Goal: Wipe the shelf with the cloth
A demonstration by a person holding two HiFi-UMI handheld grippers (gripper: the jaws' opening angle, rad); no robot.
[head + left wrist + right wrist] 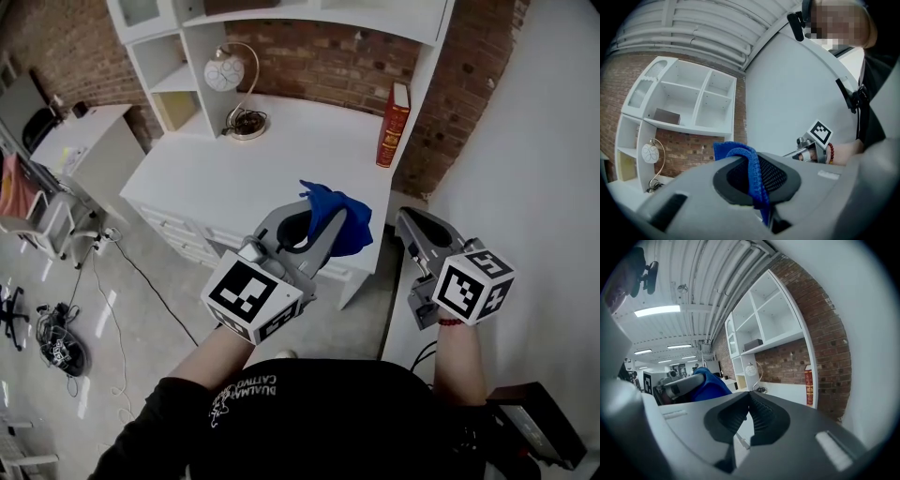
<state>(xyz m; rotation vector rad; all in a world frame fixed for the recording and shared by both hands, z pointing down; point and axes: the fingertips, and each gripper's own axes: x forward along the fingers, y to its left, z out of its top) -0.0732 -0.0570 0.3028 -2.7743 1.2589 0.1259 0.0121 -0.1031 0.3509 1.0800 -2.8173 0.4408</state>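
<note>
Globe lamp (pixel 225 73) at back left of white desk (pixel 281 159), beside shelf (pixel 178 80). Left hand-held gripper (pixel 319 214) above desk front edge, jaws pinching blue cloth (pixel 345 223), cloth bunched over jaw tips. Red book (pixel 394 124) upright at desk's right side. Right hand-held gripper (pixel 406 221) off desk's right, jaws pressed together, nothing between.

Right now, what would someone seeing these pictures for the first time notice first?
The bright blue cloth, pinched in the left gripper and held up before the white desk, stands out most. Next come the red book standing upright at the desk's right end and the round white lamp at its back left. The right gripper is shut and empty.
</note>
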